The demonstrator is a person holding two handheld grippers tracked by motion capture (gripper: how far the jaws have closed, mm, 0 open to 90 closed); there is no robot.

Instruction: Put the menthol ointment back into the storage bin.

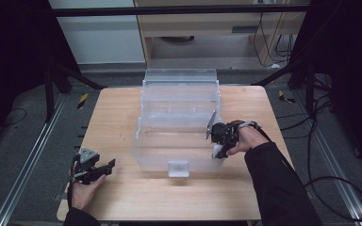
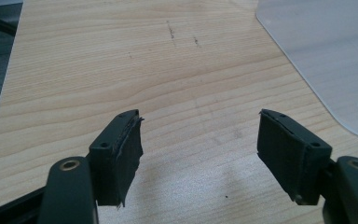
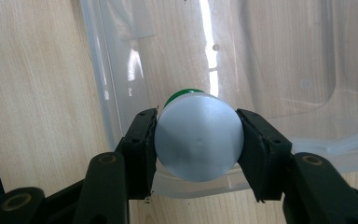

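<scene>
A clear plastic bin stands open in the middle of the wooden table. My right gripper hangs at the bin's near right corner, shut on a white round bottle. In the right gripper view the bottle's flat white base faces the camera between both pads, and its green cap points down over the bin's rim. My left gripper rests low at the table's front left, open and holding nothing; its jaws stand wide over bare wood.
The bin's raised lid stands at the back of the table. A frosted corner of the bin lies to the right ahead of the left gripper. Black frame legs and cables surround the table on the floor.
</scene>
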